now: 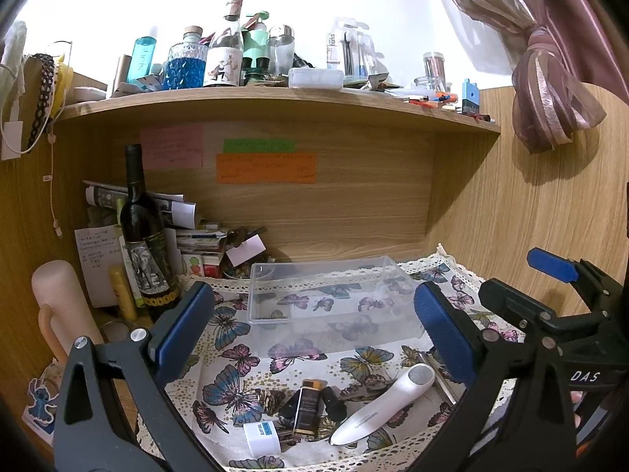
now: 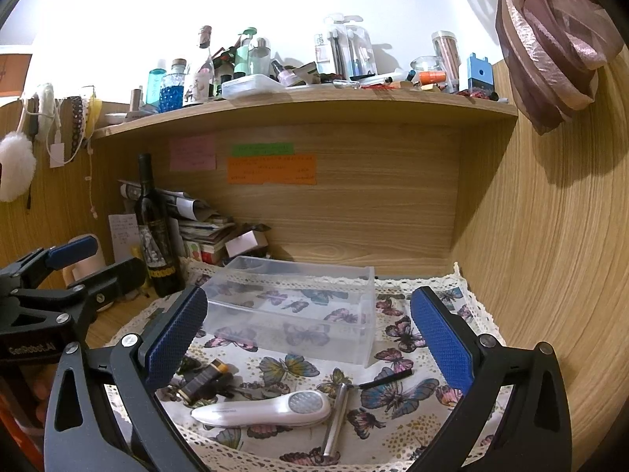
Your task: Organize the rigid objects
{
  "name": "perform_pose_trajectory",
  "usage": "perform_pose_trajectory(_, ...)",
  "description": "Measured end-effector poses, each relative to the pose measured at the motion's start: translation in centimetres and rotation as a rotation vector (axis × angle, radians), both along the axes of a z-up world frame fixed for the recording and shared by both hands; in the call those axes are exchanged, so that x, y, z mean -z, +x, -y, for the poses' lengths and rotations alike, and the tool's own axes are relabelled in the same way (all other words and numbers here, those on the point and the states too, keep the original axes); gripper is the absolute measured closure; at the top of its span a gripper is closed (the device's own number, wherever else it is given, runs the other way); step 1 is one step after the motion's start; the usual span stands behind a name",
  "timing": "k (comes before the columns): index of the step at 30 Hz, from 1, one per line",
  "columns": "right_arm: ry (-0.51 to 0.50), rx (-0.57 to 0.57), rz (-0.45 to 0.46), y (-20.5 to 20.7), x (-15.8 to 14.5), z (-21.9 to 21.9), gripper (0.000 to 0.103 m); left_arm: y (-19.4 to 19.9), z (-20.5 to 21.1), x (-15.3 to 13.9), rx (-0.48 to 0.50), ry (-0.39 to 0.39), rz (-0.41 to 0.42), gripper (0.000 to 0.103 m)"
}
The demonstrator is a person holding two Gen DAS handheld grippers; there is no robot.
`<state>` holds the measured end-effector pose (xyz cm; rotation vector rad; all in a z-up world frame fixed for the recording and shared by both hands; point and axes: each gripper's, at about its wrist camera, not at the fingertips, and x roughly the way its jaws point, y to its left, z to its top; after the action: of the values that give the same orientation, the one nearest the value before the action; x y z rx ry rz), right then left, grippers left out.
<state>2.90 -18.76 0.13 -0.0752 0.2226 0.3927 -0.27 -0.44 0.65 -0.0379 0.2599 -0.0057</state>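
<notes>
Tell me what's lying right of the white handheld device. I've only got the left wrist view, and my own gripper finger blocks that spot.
Observer: A silver metal tool lies there on the butterfly cloth, close beside the white device.
Operator: Anything else near it?
Observer: Yes, a thin black stick lies just beyond the tool, in front of the clear box.

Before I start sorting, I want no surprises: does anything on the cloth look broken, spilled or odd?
Nothing looks broken or spilled. The clear plastic box is empty and upright. The white handheld device, metal roller and small dark bottles just lie loose and crisscrossed on the butterfly cloth.
</notes>
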Motion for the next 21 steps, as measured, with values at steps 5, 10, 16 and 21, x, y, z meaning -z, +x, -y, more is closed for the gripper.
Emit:
perform_pose_trajectory(5,0.002,0.000,-0.001,-0.02,0.01,-0.01,0.000,0.07,0.13,-0.03,-0.001,0.004,0.003,0.000)
perform_pose_trajectory(10,0.003,0.001,0.000,-0.06,0.03,-0.03,0.000,-0.12,0.08,0.05,0.000,0.002,0.008,0.000)
perform_pose_trajectory(16,0.004,-0.002,0.000,-0.22,-0.07,-0.16,0.000,-0.18,0.09,0.12,0.001,0.000,0.007,0.000)
perform_pose_trajectory(21,0.004,0.000,0.001,-0.18,-0.02,-0.09,0.000,-0.22,0.04,0.13,0.001,0.001,0.008,0.000)
